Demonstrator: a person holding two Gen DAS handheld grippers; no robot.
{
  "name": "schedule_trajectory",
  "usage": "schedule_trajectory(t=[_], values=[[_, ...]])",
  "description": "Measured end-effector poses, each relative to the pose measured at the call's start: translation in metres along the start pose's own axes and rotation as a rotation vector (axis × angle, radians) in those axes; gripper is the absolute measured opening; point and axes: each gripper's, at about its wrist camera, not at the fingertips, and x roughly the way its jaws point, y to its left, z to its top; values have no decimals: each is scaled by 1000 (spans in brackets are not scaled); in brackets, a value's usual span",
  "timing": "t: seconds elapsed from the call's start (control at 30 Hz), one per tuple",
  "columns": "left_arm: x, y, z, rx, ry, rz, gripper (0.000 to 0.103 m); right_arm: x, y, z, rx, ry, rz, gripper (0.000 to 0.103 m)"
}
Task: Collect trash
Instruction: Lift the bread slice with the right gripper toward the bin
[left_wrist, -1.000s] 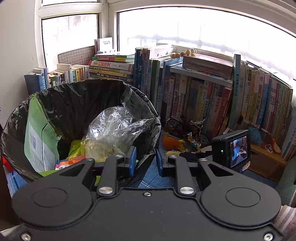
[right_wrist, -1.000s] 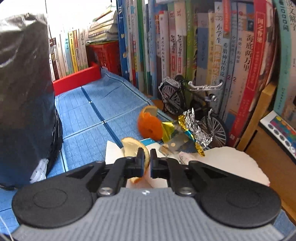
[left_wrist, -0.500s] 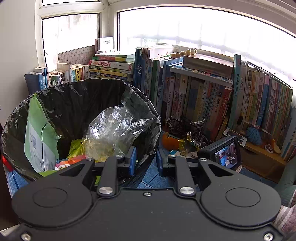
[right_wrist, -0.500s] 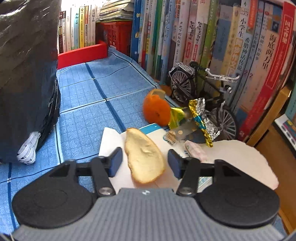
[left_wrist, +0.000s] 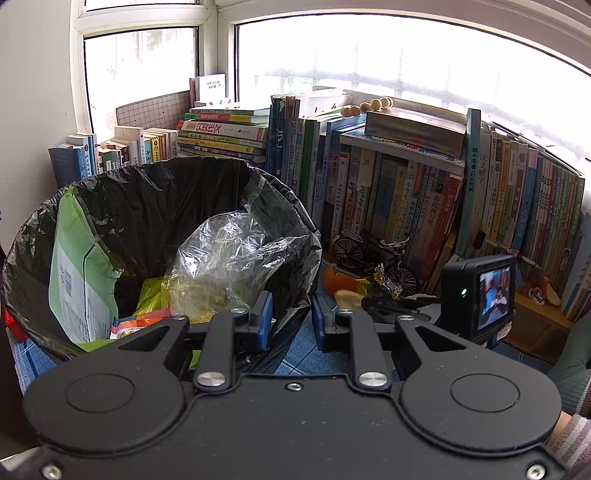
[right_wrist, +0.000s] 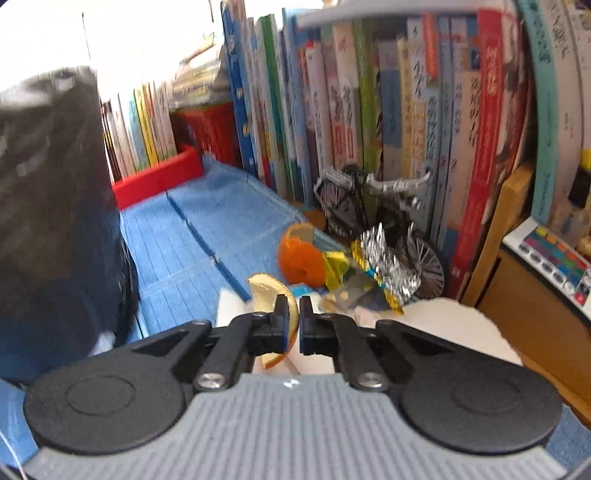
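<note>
Now the right gripper (right_wrist: 291, 314) is pinched tight on a piece of orange peel (right_wrist: 271, 295) at the lower middle of its view, because the peel is trash and has to be carried to the bin. Half a second ago its jaws were wide with the peel lying between them; they have just been closing on it. At the left side of the other view, the left gripper (left_wrist: 291, 317) holds the edge of the black bin bag (left_wrist: 295, 325) with narrow jaws, likely to keep the bin (left_wrist: 155, 192) from moving. More orange peel (right_wrist: 301, 258) and shiny foil (right_wrist: 384, 269) wait by the toy bike (right_wrist: 373, 218)
</note>
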Motion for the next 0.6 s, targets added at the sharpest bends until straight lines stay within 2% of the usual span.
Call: schedule_trajectory(t=[0.1,0.2,0.33,0.5,0.6], values=[[0,0,0,0,0,0,22,-15,-2,17,62,-51,38,8],[0,0,0,0,0,1,22,-39,2,42,91,-120,115,8],[-1,1,1,-3,2,-1,22,-72,9,78,126,-196,332,8],[-1,0,1,-1,1,-1,22,-107,20,105,132,-281,519,8],[-1,0,1,-1,1,0,22,-118,41,116,68,-277,616,8]])
